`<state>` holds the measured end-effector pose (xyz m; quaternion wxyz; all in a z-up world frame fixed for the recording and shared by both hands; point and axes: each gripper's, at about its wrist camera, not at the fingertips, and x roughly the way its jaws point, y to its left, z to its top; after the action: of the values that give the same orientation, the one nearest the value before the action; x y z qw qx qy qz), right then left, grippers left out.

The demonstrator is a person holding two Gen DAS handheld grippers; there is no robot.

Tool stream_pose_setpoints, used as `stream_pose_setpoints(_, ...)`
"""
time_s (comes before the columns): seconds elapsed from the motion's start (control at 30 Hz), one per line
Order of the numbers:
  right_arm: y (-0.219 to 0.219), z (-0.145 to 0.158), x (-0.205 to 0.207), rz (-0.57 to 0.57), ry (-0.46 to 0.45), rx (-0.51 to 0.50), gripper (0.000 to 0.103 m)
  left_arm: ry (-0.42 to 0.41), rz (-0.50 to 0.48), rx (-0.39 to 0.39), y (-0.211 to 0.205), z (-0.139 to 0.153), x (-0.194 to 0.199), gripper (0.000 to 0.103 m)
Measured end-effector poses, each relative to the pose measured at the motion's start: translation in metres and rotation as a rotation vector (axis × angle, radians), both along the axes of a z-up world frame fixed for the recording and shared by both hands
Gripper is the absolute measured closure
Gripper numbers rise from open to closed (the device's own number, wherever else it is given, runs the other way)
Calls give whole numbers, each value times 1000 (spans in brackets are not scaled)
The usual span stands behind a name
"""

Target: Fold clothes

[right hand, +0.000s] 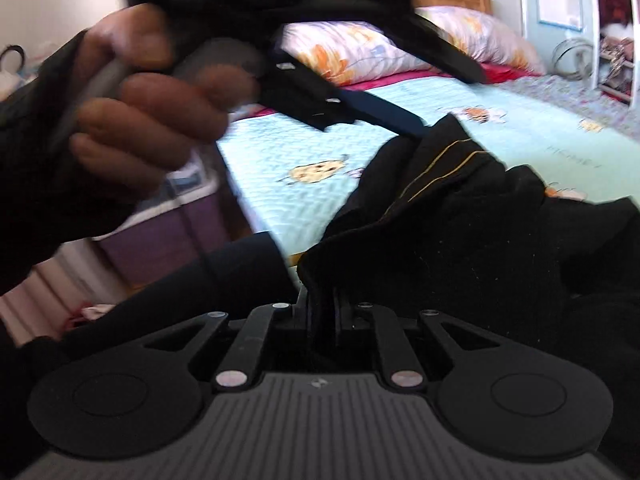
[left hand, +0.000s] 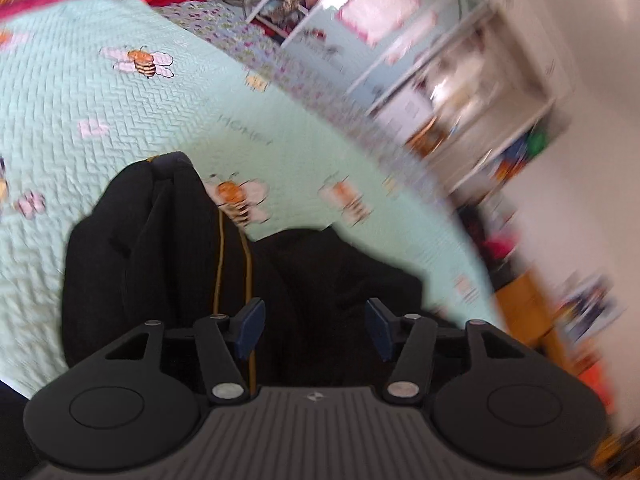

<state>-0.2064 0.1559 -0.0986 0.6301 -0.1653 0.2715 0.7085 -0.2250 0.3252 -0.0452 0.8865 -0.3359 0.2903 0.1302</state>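
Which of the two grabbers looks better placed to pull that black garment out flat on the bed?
Right. The right gripper is already shut on the black garment's edge. The left gripper hangs open above it, gripping nothing.

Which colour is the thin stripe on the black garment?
Gold-yellow stripe on the black garment; right wrist view shows it best.

Both wrist views close over bedspread [left hand: 80, 128], tilted; share black garment [right hand: 460, 240].
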Motion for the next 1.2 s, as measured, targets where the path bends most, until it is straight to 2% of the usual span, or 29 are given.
stream_pose_setpoints(0.13, -5, 3, 1, 1, -1, 17, 89, 273, -8, 272, -27, -12, 40, 43)
stream_pose_setpoints(0.17, -5, 3, 1, 3, 0, 21, 89, 311, -4, 323, -28, -18, 45, 39)
stream_pose_setpoints(0.2, -6, 4, 1, 4, 0, 25, 89, 333, -4, 358, -31, -21, 50, 31)
stream_pose_setpoints(0.23, -6, 4, 1, 2, 1, 27, 89, 352, -5, 384, -33, -24, 55, 26)
stream_pose_setpoints(0.3, -6, 4, 3, -4, 3, 32, 89, 374, -7, 401, -33, -30, 62, 23)
stream_pose_setpoints(0.33, -7, 4, 4, -16, 5, 34, 89, 378, -2, 394, -30, -33, 61, 22)
stream_pose_setpoints(0.4, -8, 3, 8, -40, 9, 39, 89, 352, 13, 342, -20, -39, 58, 27)
stream_pose_setpoints(0.47, -10, 3, 11, -64, 12, 44, 88, 306, 30, 272, -13, -41, 48, 47)
stream_pose_setpoints(0.5, -10, 3, 13, -76, 14, 47, 86, 279, 41, 254, -12, -40, 44, 49)
stream_pose_setpoints(0.53, -11, 3, 15, -89, 16, 49, 85, 250, 54, 240, -12, -38, 40, 57)
stream_pose_setpoints(0.57, -12, 3, 16, -101, 18, 52, 85, 219, 75, 233, -11, -34, 34, 77)
stream_pose_setpoints(0.67, -17, 7, 24, -145, 9, 77, 80, 114, 162, 142, 8, -24, 3, 78)
stream_pose_setpoints(0.73, -23, 14, 30, -190, -11, 103, 75, 75, 235, 70, 22, -26, -23, 79)
stream_pose_setpoints(0.8, -28, 22, 38, -234, -15, 130, 48, 32, 298, -21, 35, -36, -51, 79)
stream_pose_setpoints(0.83, -31, 25, 45, -241, 30, 159, 46, 8, 326, -66, 40, -42, -65, 79)
stream_pose_setpoints(0.9, -43, 34, 72, -275, 198, 211, 35, -24, 376, -140, 45, -56, -91, 79)
stream_pose_setpoints(0.97, -50, 33, 104, -364, 382, 233, 33, -2, 408, -181, 46, -71, -107, 81)
stream_pose_setpoints(1.0, -52, 31, 122, -417, 476, 237, 33, 20, 413, -191, 44, -78, -110, 87)
stream_pose_setpoints(1.03, -54, 27, 139, -473, 563, 237, 33, 36, 414, -201, 43, -84, -113, 87)
stream_pose_setpoints(1.1, -52, 15, 169, -596, 674, 202, 32, 41, 404, -222, 40, -93, -115, 87)
stream_pose_setpoints(1.2, -34, 6, 200, -676, 740, 173, 32, 31, 374, -198, 34, -88, -111, 87)
